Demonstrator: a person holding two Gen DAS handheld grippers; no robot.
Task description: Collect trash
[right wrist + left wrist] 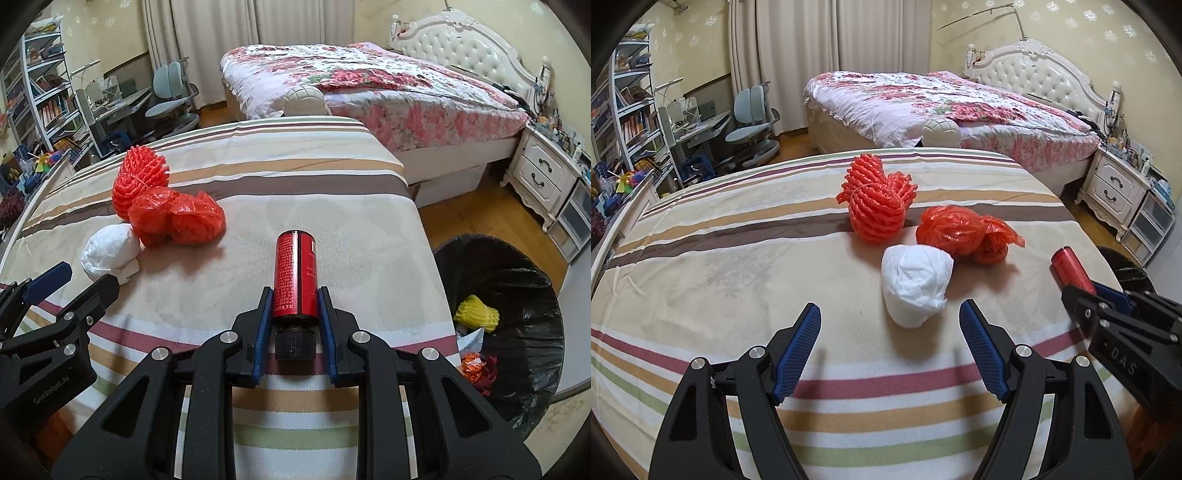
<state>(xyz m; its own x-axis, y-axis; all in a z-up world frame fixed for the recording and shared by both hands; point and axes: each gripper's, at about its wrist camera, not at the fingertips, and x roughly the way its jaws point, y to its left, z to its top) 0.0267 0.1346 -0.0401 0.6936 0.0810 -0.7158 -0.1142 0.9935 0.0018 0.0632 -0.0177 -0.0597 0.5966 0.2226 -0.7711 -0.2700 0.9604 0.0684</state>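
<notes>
My right gripper [294, 301] is shut on a red bottle [294, 275] with a black cap, held just above the striped cloth [314, 177]; the bottle also shows in the left wrist view [1073, 269]. My left gripper [890, 321] is open and empty, just short of a white crumpled wad [916, 290]. Behind the wad lie a crumpled red plastic bag [964, 234] and an orange-red foam net [877, 201]. In the right wrist view the wad [110, 253], bag [177, 219] and net [138, 177] sit at left. A black-lined trash bin [517, 288] stands right of the table.
The bin holds a yellow foam net [476, 314] and coloured scraps. A white rounded object [941, 131] sits beyond the table's far edge. A floral bed [942, 107], a white nightstand [1115, 188], a desk with chair [753, 125] and bookshelves [628, 122] ring the room.
</notes>
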